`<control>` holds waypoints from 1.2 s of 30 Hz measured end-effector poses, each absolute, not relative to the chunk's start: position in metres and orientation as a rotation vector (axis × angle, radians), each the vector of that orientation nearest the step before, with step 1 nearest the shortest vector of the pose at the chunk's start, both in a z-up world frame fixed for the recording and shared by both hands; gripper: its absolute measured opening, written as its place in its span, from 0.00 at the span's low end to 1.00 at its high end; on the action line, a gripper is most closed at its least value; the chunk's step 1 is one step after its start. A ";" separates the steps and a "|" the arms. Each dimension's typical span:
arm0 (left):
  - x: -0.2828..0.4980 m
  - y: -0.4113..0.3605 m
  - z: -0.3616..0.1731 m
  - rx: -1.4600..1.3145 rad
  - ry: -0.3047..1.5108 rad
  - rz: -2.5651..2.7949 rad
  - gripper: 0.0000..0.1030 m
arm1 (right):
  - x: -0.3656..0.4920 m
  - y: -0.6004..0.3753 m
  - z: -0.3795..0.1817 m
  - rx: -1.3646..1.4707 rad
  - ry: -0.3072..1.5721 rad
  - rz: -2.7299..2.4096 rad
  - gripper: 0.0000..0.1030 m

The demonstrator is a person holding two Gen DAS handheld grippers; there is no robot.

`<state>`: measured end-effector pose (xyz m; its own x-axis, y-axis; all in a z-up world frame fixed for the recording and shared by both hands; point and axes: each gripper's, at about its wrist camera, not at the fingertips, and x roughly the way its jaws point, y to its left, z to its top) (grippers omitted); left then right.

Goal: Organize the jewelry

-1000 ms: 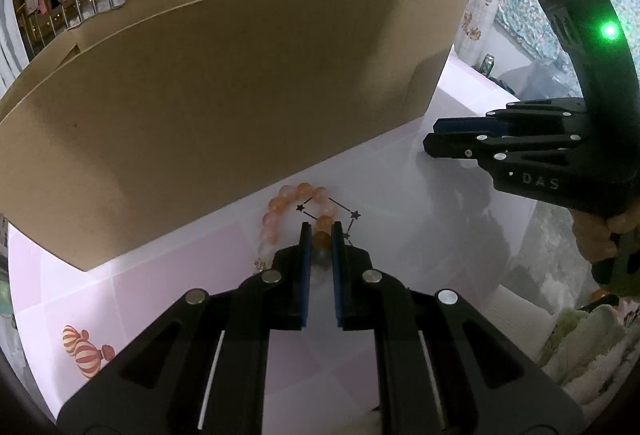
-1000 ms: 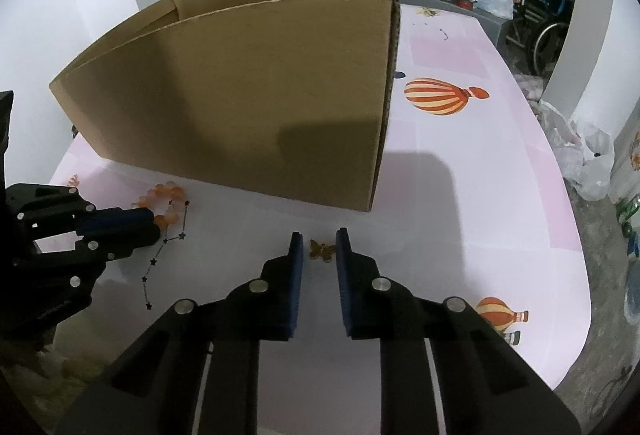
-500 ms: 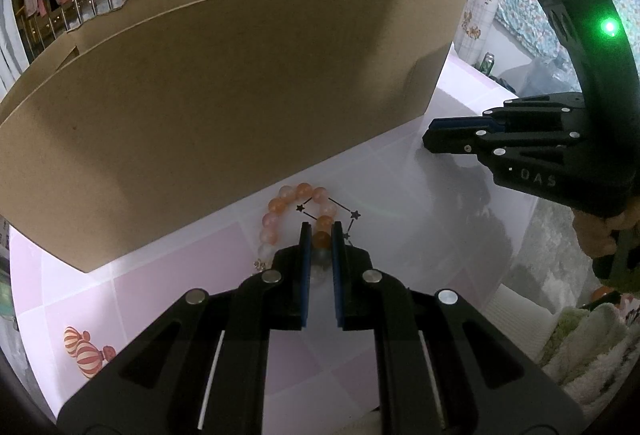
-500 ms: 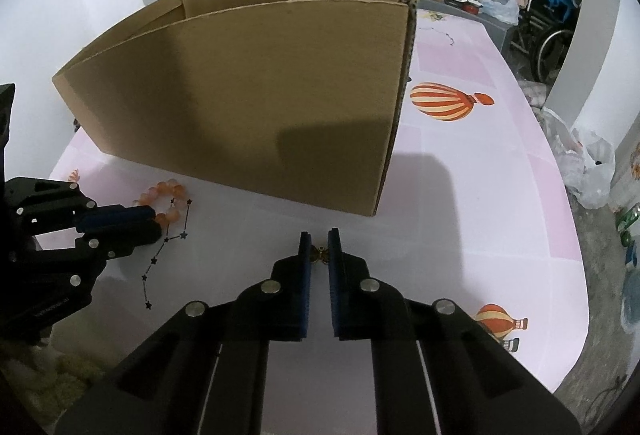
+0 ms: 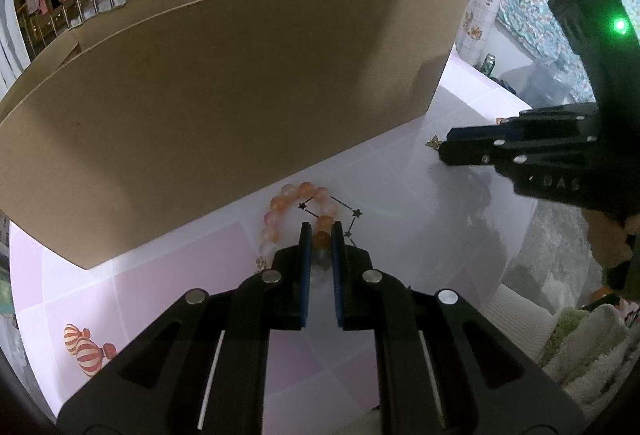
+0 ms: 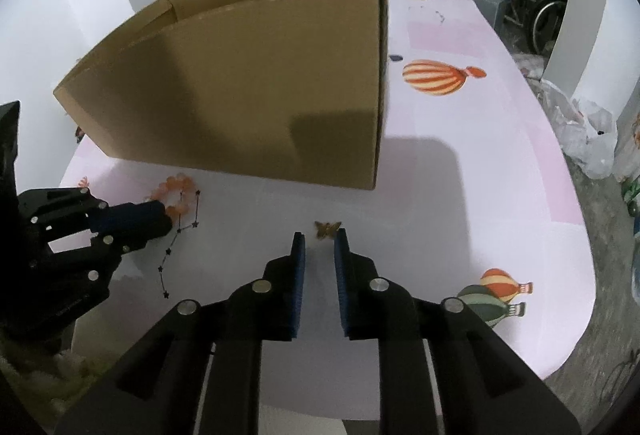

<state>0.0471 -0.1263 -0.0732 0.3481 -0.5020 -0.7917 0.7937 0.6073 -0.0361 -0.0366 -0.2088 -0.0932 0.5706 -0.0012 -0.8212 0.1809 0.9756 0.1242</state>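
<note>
Beside the cardboard box (image 5: 224,107) on the bench (image 6: 460,187), the left claw (image 5: 319,235) is clamped on the bead bracelet (image 5: 298,213), which may drag the star chain (image 6: 178,235), while the right claw (image 6: 320,237), apart, could miss the butterfly charm (image 6: 327,228).

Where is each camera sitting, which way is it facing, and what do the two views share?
Left wrist: sits on the left gripper, looking forward along its fingers at the beaded bracelet clamped between them and the cardboard box behind; the right gripper shows at right.
Right wrist: sits on the right gripper, looking forward along its parted fingers at the butterfly charm before the box corner; the left gripper shows at left.
Shared: box, bracelet, butterfly charm, pink tablecloth, and the star chain.
</note>
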 end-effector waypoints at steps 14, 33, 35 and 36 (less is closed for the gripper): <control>0.048 -0.125 -0.074 0.378 0.869 -0.869 0.08 | -0.029 -0.208 -0.094 0.169 0.940 -0.101 0.19; 0.047 -0.125 -0.074 0.376 0.868 -0.868 0.08 | -0.030 -0.204 -0.092 0.173 0.958 -0.111 0.21; 0.048 -0.124 -0.073 0.378 0.868 -0.868 0.08 | -0.027 -0.205 -0.093 0.173 0.949 -0.106 0.21; 0.048 -0.124 -0.073 0.376 0.869 -0.867 0.08 | -0.026 -0.205 -0.093 0.172 0.946 -0.105 0.21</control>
